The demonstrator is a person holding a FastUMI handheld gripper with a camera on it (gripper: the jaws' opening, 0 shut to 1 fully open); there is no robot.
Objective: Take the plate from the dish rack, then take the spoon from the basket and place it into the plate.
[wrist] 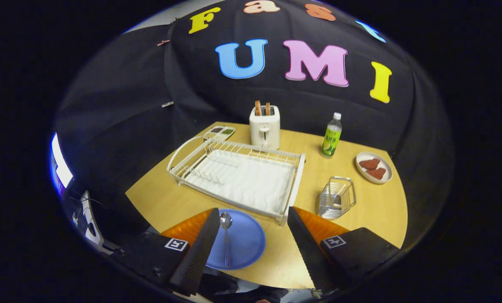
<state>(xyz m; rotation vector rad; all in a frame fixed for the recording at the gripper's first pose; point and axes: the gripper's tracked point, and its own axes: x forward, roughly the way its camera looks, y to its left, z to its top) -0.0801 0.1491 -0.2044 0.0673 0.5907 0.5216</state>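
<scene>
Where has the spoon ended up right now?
The spoon lies on the blue plate, just in front of the white dish rack, beside one finger of the open gripper.

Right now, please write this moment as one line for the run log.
gripper: open, holds nothing | spoon: lying on blue plate, between the fingers | dish rack: empty | basket: empty
</scene>
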